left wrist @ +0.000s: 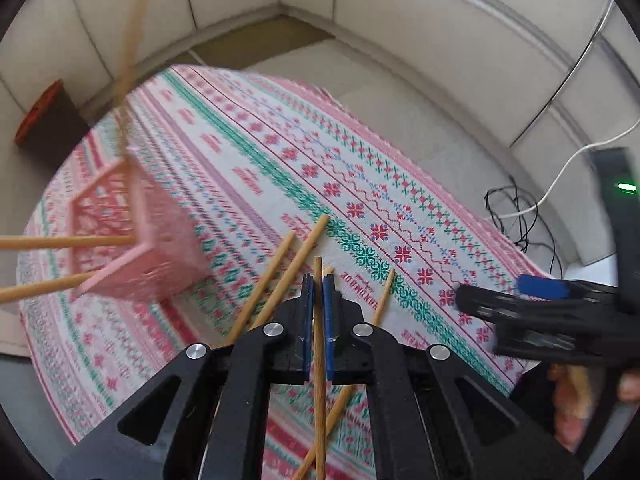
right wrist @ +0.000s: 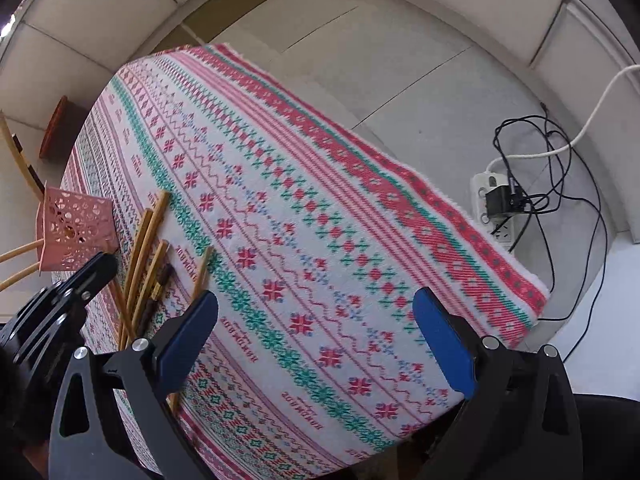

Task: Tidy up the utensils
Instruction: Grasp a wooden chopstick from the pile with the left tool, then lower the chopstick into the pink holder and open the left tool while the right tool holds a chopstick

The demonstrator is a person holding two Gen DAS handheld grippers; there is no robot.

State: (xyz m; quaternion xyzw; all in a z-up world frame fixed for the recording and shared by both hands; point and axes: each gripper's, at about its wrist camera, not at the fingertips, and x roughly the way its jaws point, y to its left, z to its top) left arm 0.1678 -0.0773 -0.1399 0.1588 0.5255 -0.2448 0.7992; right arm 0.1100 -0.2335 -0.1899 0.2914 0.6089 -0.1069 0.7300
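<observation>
Your left gripper (left wrist: 318, 280) is right under the camera, and its two blue fingers are squeezed together on one chopstick (left wrist: 319, 344). That stick runs straight up between the fingers, so it looks held tight and ready to carry.

Now look at the big things first. The table (right wrist: 400, 208) wears a bright cloth with red and green stitches. Everything you need sits on the side of the table where the pink basket (left wrist: 132, 236) is.

The pink basket is the home for the sticks, I think. It has little holes in its walls. Some sticks already poke out of it at slanted angles. It looks blurry in the left view, so I cannot tell if it stands straight or tips.

Beside the basket, toward the middle of the table, lies a loose pile of chopsticks (right wrist: 148, 264). They cross over each other on the cloth. They still need to go in.

Your right gripper (right wrist: 316, 320) is farther from the basket, over the cloth. Its fingers are wide apart and hold nothing. It seems to be waiting its turn.

Away from the basket, past the far side of the table, a power strip (right wrist: 490, 204) with black cords sits on the floor.

I think your next job is to bring the held stick over the basket and let it drop in.
</observation>
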